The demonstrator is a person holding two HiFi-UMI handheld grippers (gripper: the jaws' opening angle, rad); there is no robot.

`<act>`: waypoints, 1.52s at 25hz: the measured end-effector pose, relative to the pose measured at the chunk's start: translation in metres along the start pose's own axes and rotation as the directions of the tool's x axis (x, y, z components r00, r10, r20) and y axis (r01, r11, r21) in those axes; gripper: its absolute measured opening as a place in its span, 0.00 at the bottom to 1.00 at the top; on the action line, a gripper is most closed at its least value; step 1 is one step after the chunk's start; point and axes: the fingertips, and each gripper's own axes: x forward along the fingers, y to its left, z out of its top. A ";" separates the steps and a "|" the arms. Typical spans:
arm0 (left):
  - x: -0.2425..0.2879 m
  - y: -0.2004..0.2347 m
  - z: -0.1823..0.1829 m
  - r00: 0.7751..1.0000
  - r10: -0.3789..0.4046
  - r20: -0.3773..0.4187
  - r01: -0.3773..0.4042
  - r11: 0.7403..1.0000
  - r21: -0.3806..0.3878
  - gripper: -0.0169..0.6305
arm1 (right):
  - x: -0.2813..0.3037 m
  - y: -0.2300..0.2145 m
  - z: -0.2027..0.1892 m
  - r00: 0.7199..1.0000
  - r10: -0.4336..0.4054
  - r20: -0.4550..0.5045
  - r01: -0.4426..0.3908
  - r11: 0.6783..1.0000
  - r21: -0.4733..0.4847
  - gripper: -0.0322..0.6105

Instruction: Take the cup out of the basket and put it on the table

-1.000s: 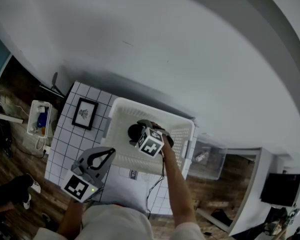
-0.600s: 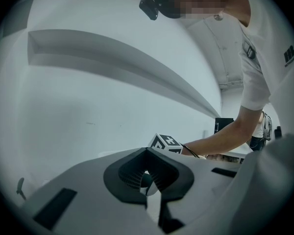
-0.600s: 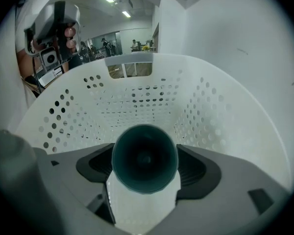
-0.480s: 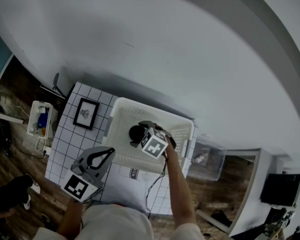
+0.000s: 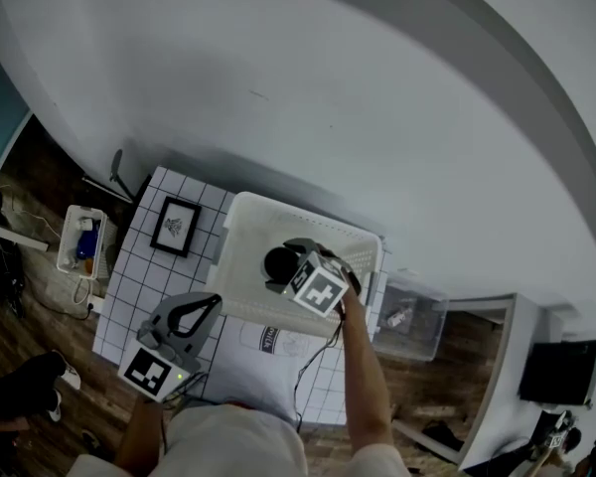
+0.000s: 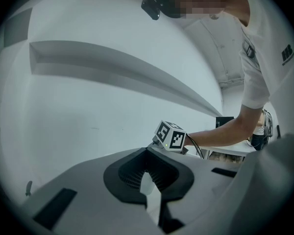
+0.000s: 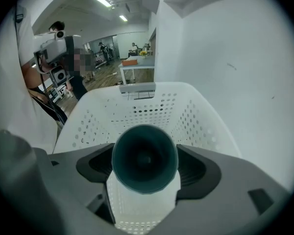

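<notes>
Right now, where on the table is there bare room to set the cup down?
Bare grid table left of the basket, between the frame and the left gripper. The basket crowds the middle.

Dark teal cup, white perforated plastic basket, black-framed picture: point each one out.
Dark teal cup point(image 7: 144, 158), right gripper view, inside its mouth.
White perforated plastic basket point(image 7: 152, 112), right gripper view, far wall.
Black-framed picture point(image 5: 176, 226), head view, centre of the print.

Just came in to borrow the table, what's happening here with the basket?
A person works two handheld grippers. The right gripper is shut on a dark teal cup, holding it over the white basket, not yet on the tiled table. The left gripper hangs empty near the table's front edge.
</notes>
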 end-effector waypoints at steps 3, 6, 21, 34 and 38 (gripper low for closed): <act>-0.009 -0.003 0.002 1.000 0.008 0.003 -0.008 1.000 0.008 0.03 | -0.012 0.002 0.006 1.000 -0.014 0.005 0.014 1.000 -0.006 0.66; -0.018 -0.005 0.003 1.000 0.021 0.010 -0.021 1.000 0.011 0.03 | -0.025 0.007 0.012 1.000 -0.022 0.009 0.022 1.000 -0.021 0.66; -0.072 -0.011 0.001 0.995 0.099 0.019 -0.099 0.995 -0.002 0.03 | -0.086 0.039 0.064 0.997 -0.052 0.058 0.057 0.993 -0.103 0.65; -0.125 -0.008 -0.008 0.983 0.181 0.032 -0.181 0.983 -0.008 0.03 | -0.109 0.081 0.121 0.993 -0.027 0.115 0.050 0.977 -0.207 0.65; -0.142 -0.005 -0.011 0.977 0.212 0.024 -0.212 0.977 -0.011 0.03 | -0.110 0.097 0.141 0.991 -0.011 0.131 0.045 0.965 -0.258 0.65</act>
